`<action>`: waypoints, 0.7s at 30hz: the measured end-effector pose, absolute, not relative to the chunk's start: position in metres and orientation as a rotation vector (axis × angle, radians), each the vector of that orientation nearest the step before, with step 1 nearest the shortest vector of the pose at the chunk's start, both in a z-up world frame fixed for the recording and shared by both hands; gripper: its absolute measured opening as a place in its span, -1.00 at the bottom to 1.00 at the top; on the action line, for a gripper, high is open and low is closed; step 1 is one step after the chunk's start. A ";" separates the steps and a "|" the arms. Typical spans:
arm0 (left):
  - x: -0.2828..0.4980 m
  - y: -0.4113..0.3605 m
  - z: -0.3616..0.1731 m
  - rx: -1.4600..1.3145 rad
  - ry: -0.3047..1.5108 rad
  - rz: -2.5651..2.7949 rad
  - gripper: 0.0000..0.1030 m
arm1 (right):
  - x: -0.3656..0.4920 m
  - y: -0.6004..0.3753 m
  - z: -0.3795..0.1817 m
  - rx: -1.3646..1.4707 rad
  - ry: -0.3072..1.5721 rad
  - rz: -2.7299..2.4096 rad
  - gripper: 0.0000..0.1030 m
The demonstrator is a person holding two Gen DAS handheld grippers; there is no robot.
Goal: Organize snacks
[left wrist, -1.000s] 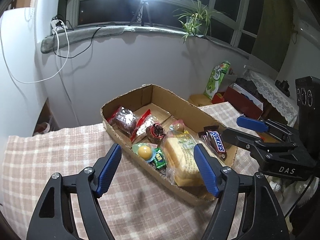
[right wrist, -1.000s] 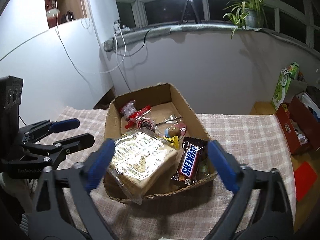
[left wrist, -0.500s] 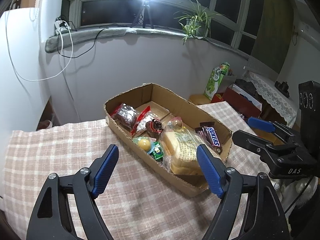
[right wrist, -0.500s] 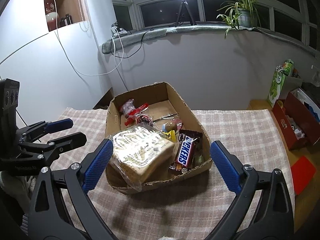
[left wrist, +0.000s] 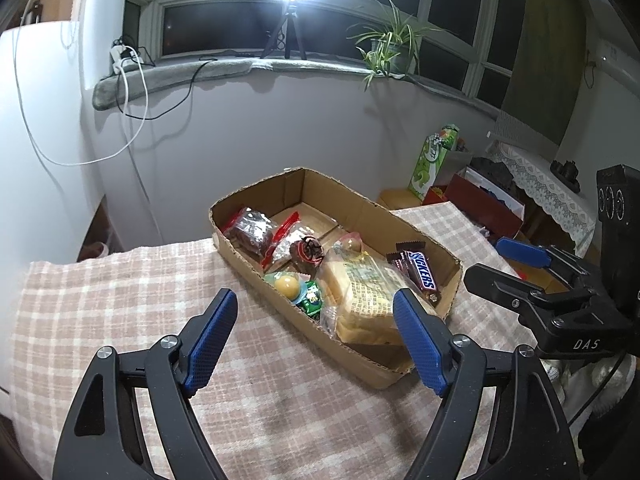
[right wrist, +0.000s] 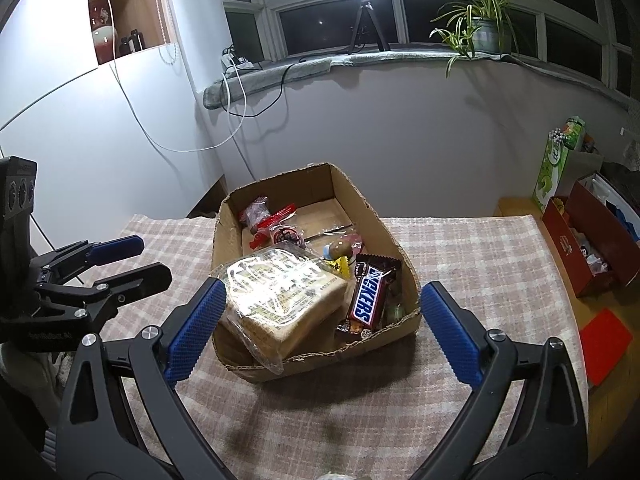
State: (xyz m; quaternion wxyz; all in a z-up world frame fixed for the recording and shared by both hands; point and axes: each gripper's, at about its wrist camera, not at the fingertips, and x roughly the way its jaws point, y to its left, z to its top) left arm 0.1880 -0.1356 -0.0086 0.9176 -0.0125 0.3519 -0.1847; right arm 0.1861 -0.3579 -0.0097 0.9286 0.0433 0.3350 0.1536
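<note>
An open cardboard box (left wrist: 372, 208) (right wrist: 394, 244) stands on the checked tablecloth. In it lie a bagged loaf of bread (left wrist: 366, 292) (right wrist: 280, 288), a Snickers bar (left wrist: 420, 272) (right wrist: 368, 296), red-sealed bags of dark snacks (left wrist: 250, 232) (right wrist: 256, 214), a round chocolate treat (left wrist: 306, 250), a yellow jelly cup (left wrist: 286, 284) and a small green packet (left wrist: 312, 300). My left gripper (left wrist: 316, 336) is open and empty above the cloth, in front of the box; it also shows in the right wrist view (right wrist: 132, 258). My right gripper (right wrist: 320, 328) is open and empty before the box's near end; it also shows in the left wrist view (left wrist: 504, 264).
The table's right edge drops to a floor with a red box (right wrist: 588, 244) and a green carton (right wrist: 558, 164). A white wall and a sill with a potted plant (right wrist: 476, 32) and a ring light stand behind the table.
Both grippers have drawn back and up from the box, so it looks smaller and farther. Both stay open and empty. The snacks have not moved.
</note>
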 end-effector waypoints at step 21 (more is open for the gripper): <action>0.183 -0.136 -0.013 -0.009 0.725 -0.350 0.56 | 0.186 -0.361 -0.015 0.085 0.702 0.294 0.94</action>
